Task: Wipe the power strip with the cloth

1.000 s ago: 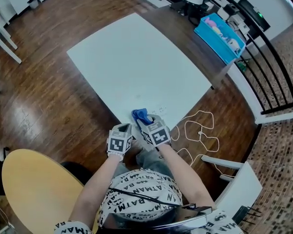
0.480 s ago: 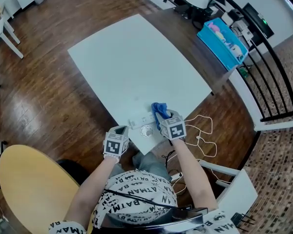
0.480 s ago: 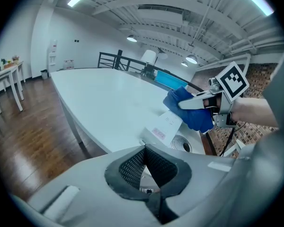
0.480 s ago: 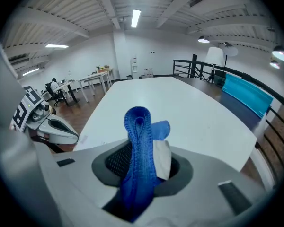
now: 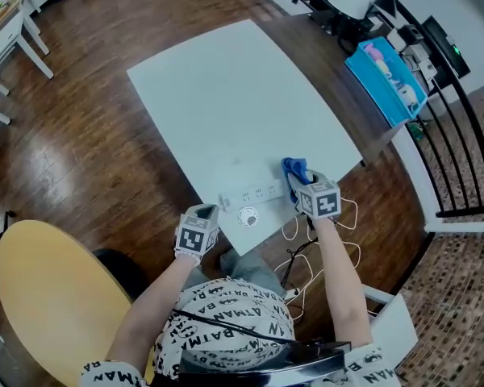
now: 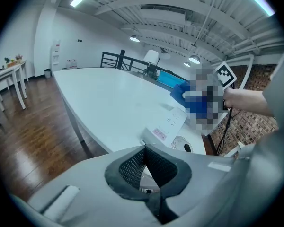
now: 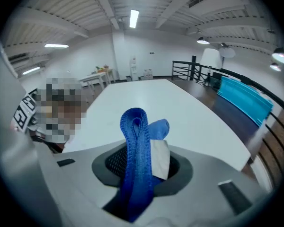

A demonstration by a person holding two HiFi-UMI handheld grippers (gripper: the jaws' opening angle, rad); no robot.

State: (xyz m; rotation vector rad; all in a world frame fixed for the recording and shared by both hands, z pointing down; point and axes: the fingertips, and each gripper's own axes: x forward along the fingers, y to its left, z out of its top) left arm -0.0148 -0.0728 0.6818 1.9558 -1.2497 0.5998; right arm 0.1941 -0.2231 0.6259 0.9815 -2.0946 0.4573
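At table (image 5: 226, 95) edge: R tongs (image 7: 141, 151) pinch cloth (image 7: 134, 126) by pwr strip (image 5: 254, 193); L tongs (image 6: 145, 149) pressed together.

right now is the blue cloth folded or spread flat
Folded. The blue woven cloth stands doubled into a narrow loop, pinched between the jaws of the right hand-held gripper, not spread flat.

One white counter (image 5: 226, 95). One power strip (image 5: 254, 193), one blue cloth (image 5: 294, 168), one round disc (image 5: 248, 216). Two tools: left tool (image 5: 203, 213), right tool (image 5: 301, 185). One teal box (image 5: 387, 71), upper right.
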